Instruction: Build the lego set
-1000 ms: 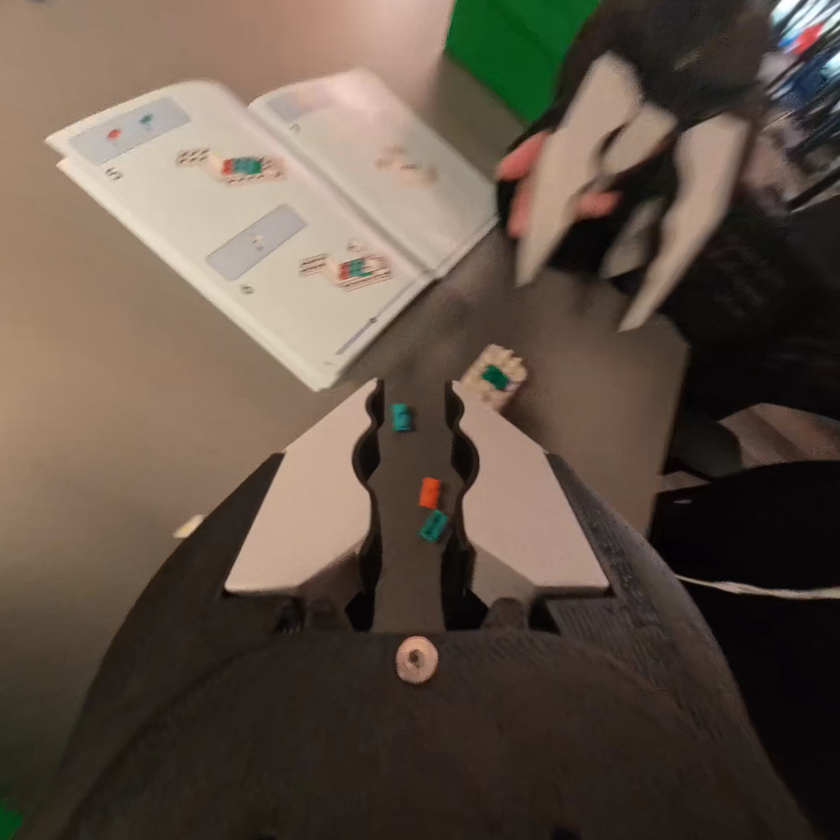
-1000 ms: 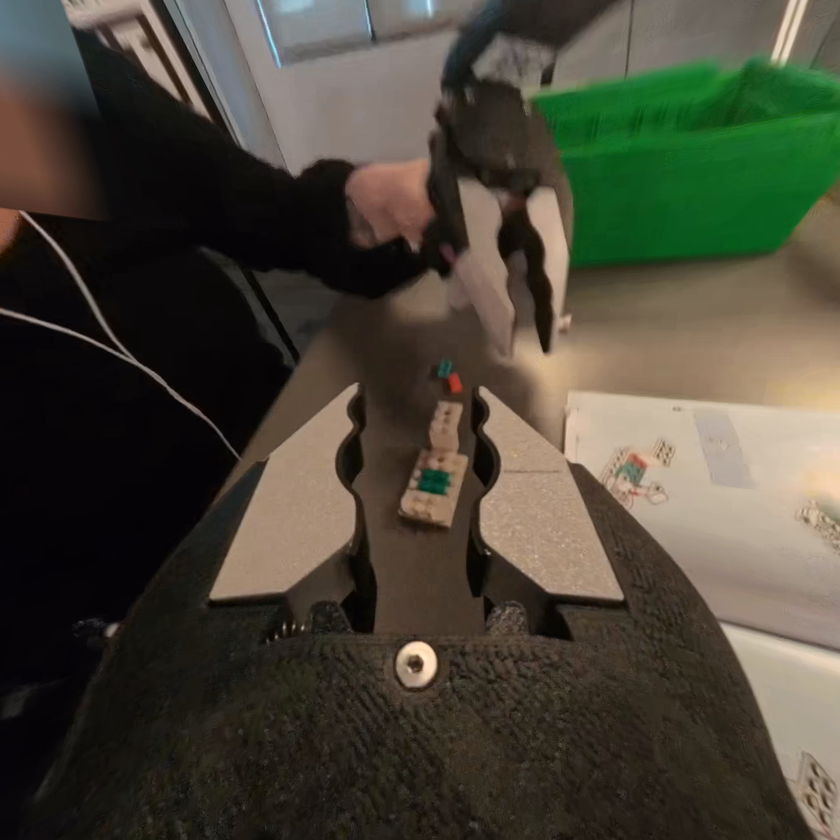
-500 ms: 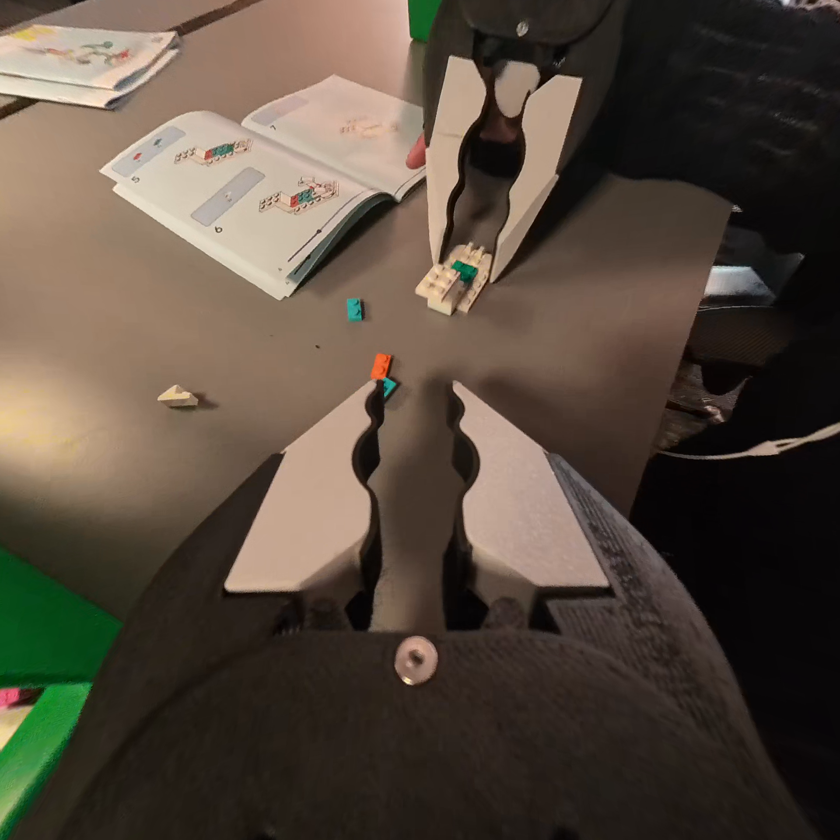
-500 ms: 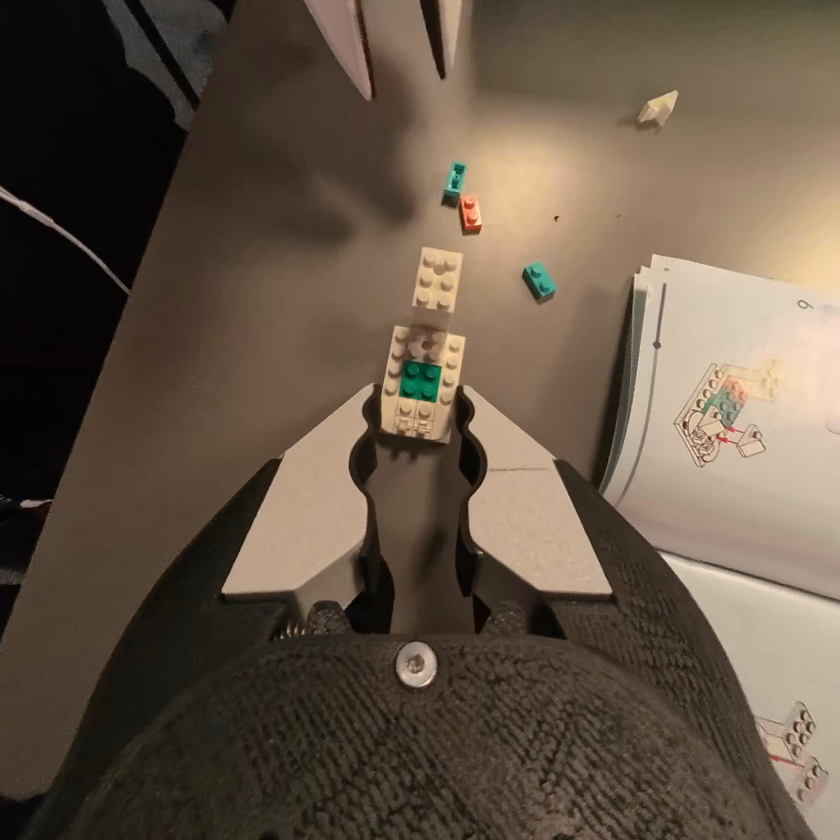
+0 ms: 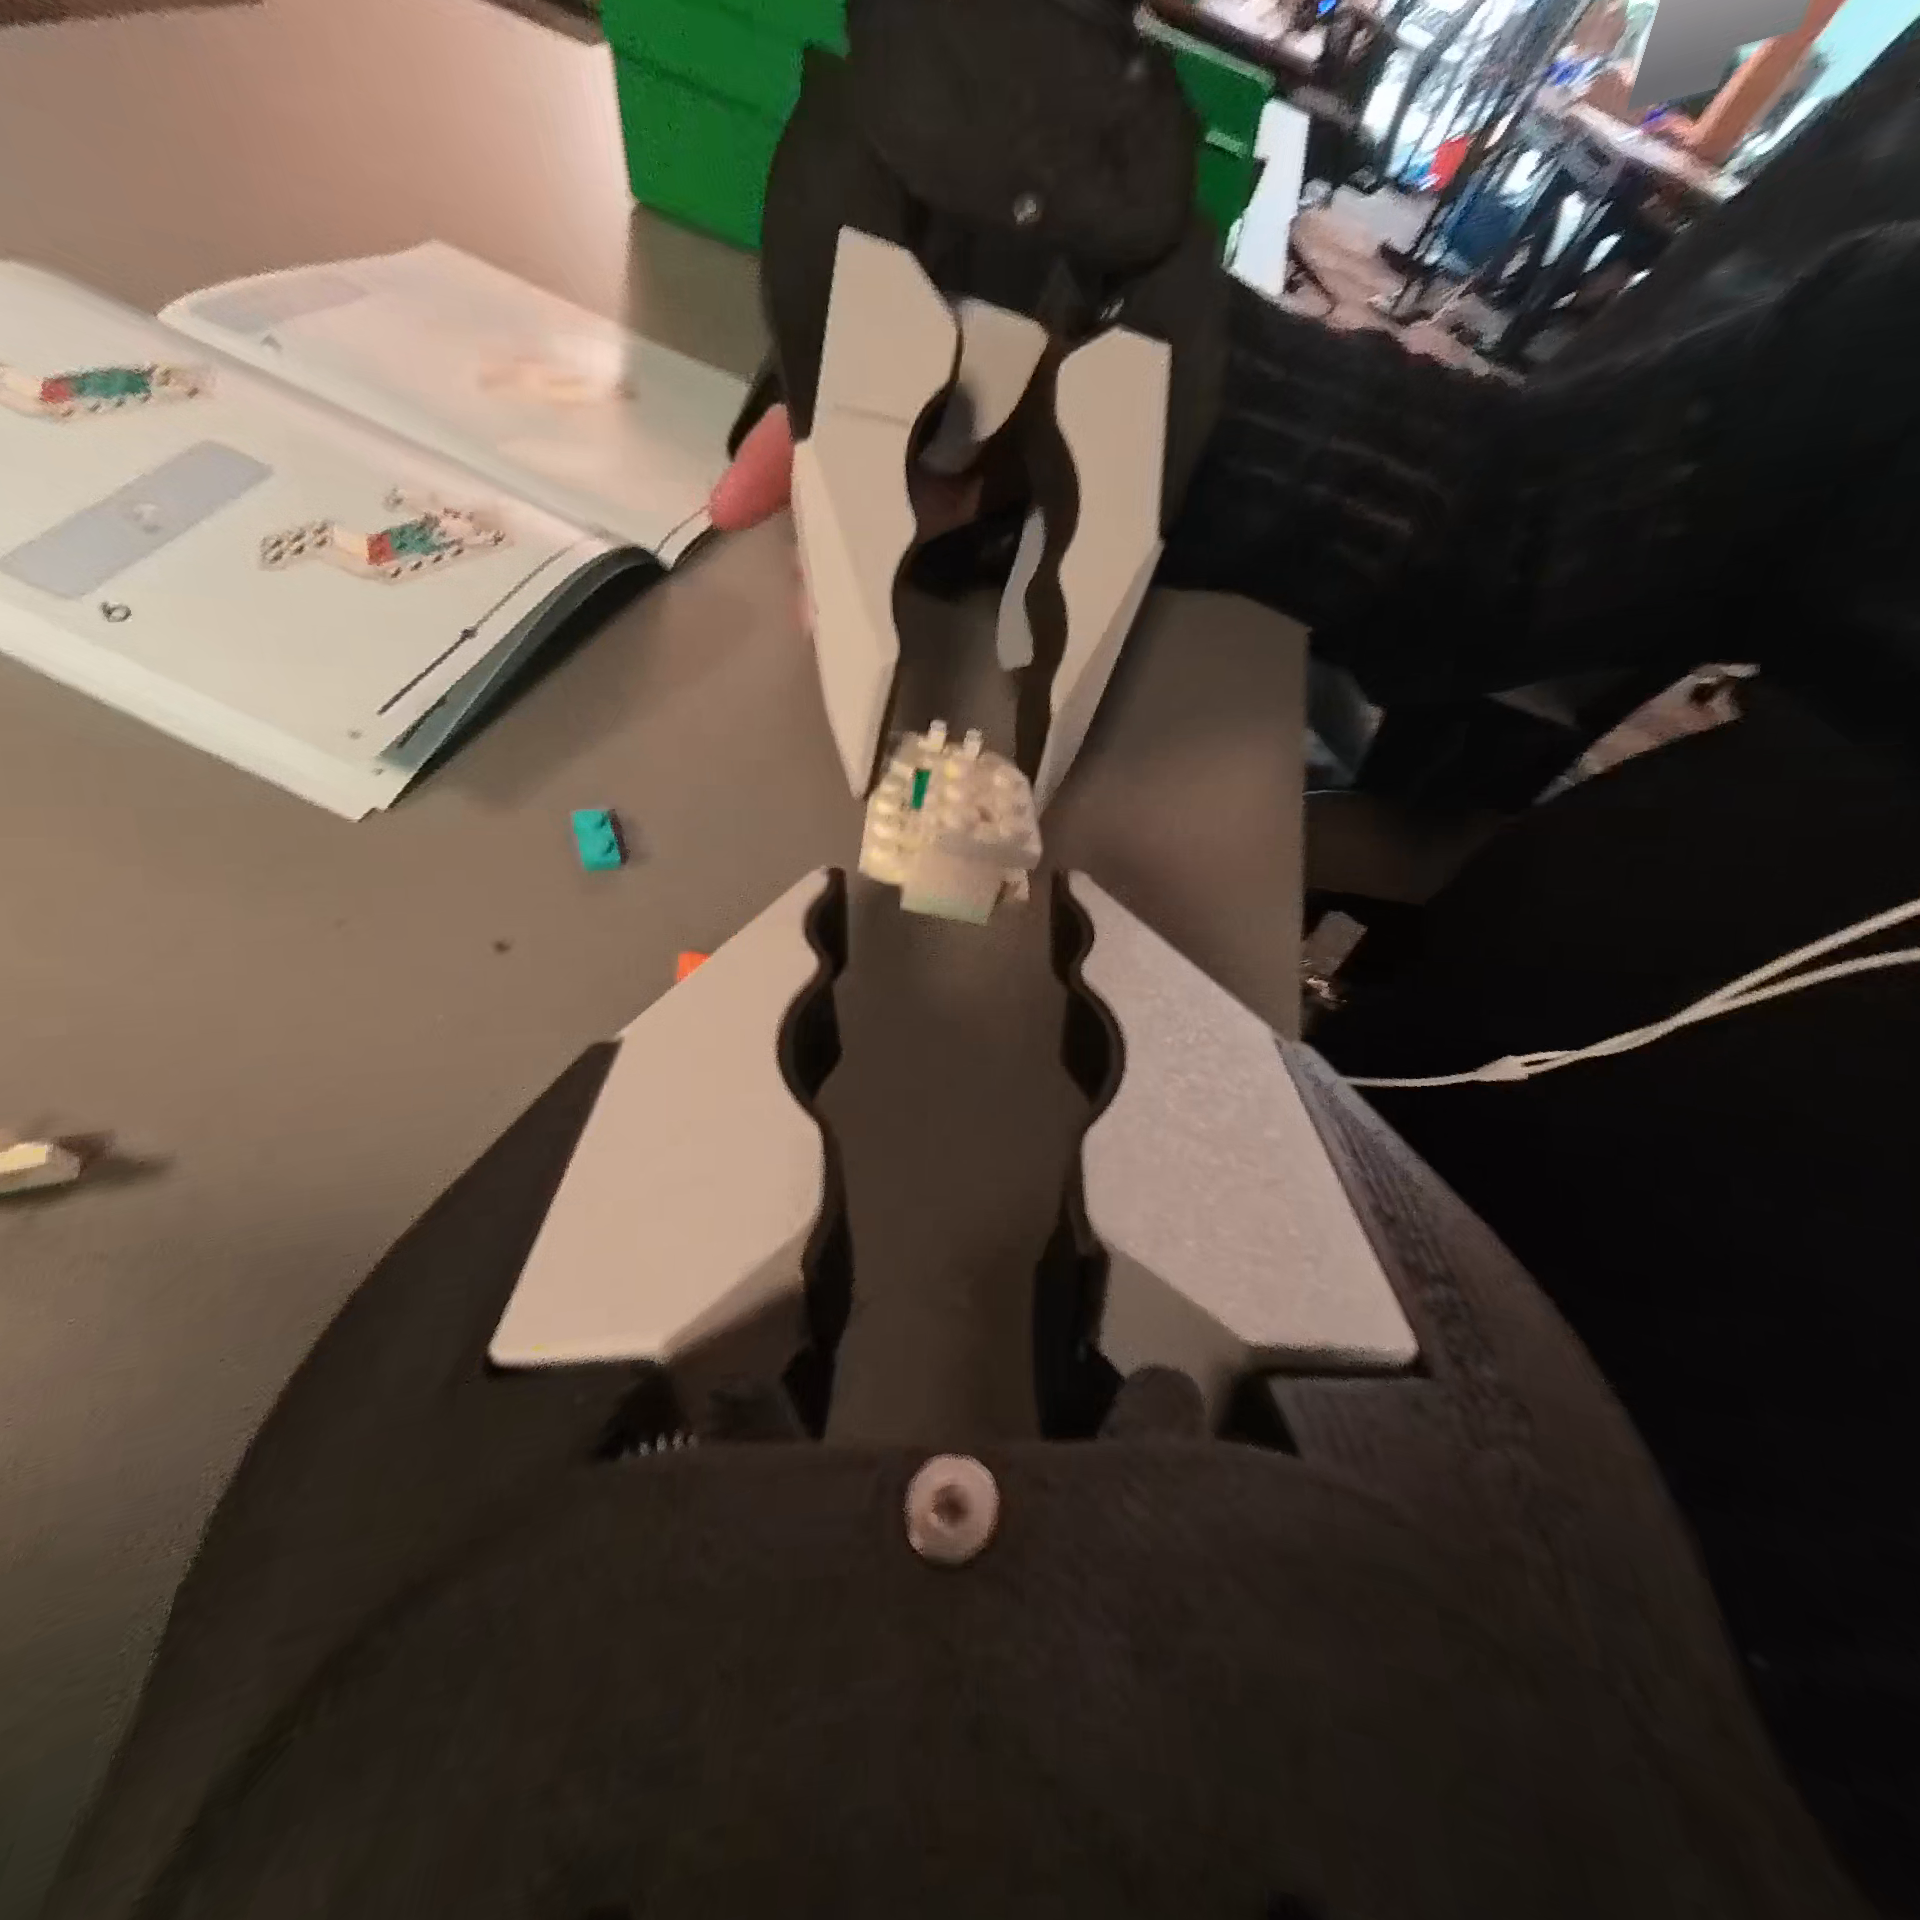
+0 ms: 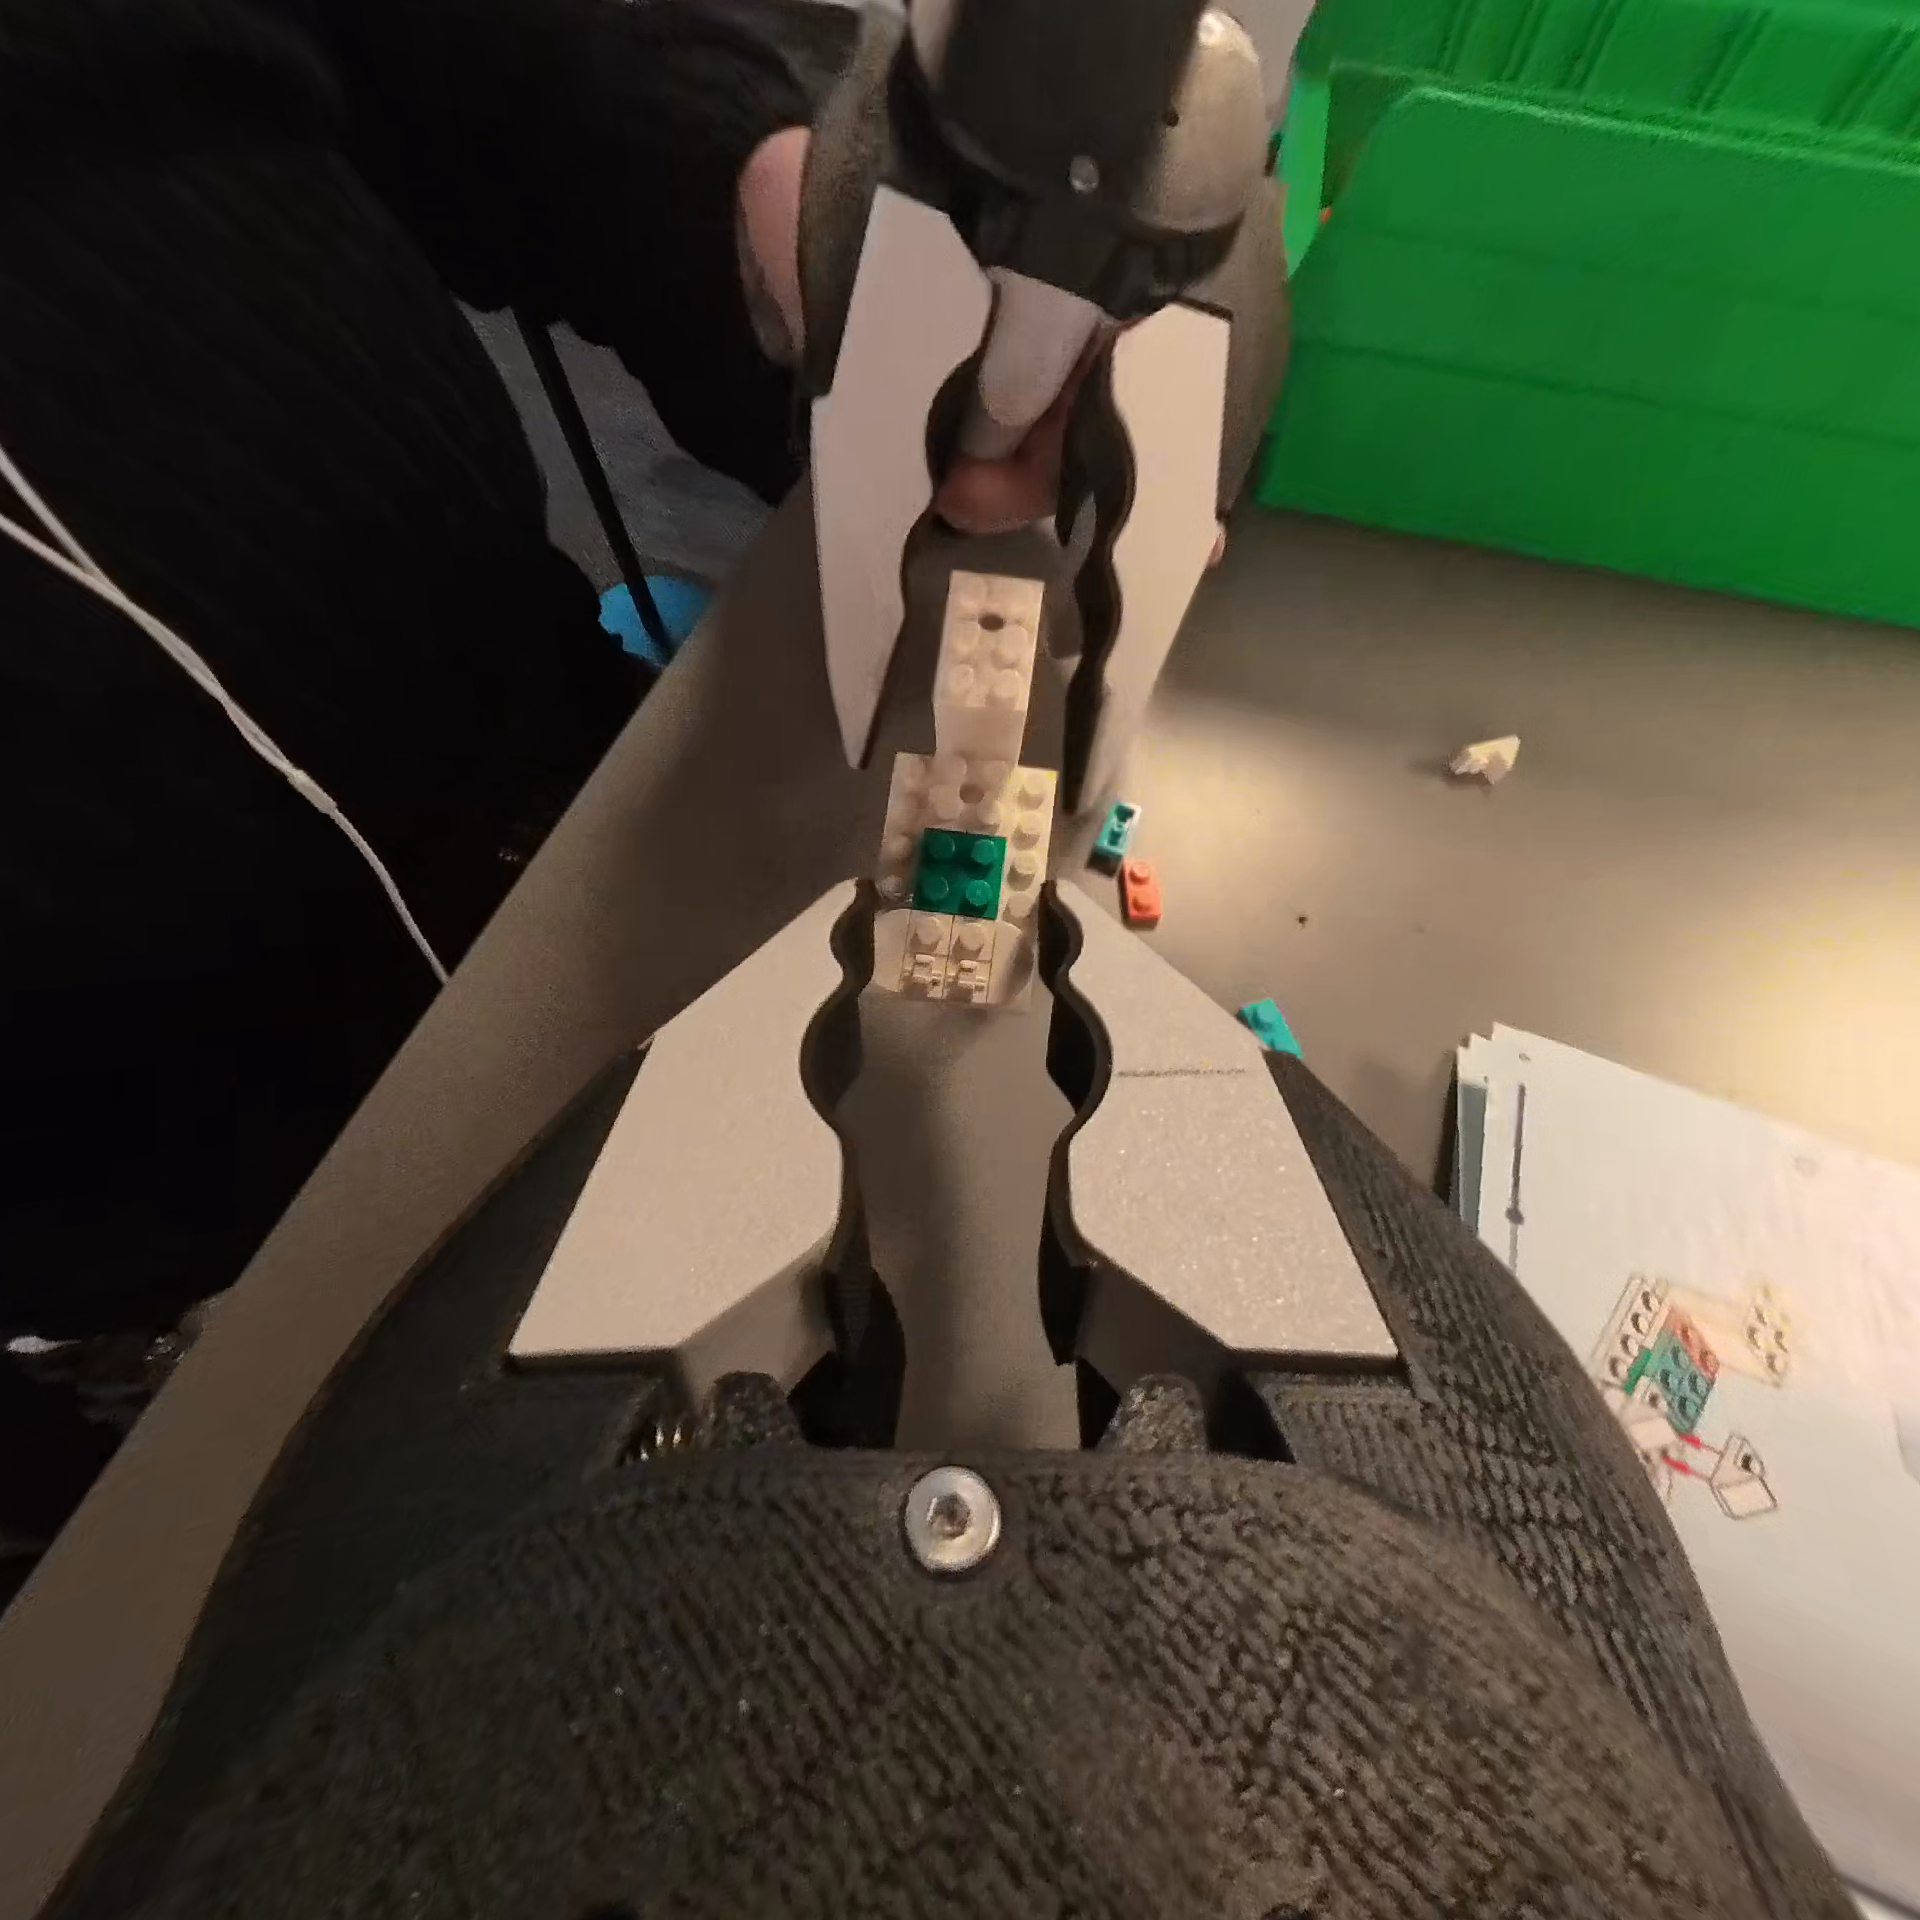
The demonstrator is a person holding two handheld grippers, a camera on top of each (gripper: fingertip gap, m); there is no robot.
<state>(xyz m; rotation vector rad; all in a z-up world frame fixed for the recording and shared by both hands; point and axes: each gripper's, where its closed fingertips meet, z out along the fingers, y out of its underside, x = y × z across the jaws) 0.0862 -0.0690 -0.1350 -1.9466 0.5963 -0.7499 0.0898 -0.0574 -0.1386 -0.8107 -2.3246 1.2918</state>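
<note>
A small white lego model with a green 2x2 plate on top lies near the table edge; it also shows in the left wrist view. My right gripper has its tips closed to the width of the model's rear end and holds it. My left gripper faces it from the other side, open and empty, with its fingers on either side of the model's narrow white front part without touching. Whether the model is lifted off the table I cannot tell.
Loose bricks lie beside the model: two teal ones, an orange one and a white slope piece. An open instruction booklet lies nearby. A green bin stands behind. The table edge runs close by. My left and right fingertips are right by each other. Both grippers' tips are roughly 15 centimetres from the white slope piece.
Both grippers came together at the model. The right one narrowed around its rear end. The left one moved up to its front and opened wider.
</note>
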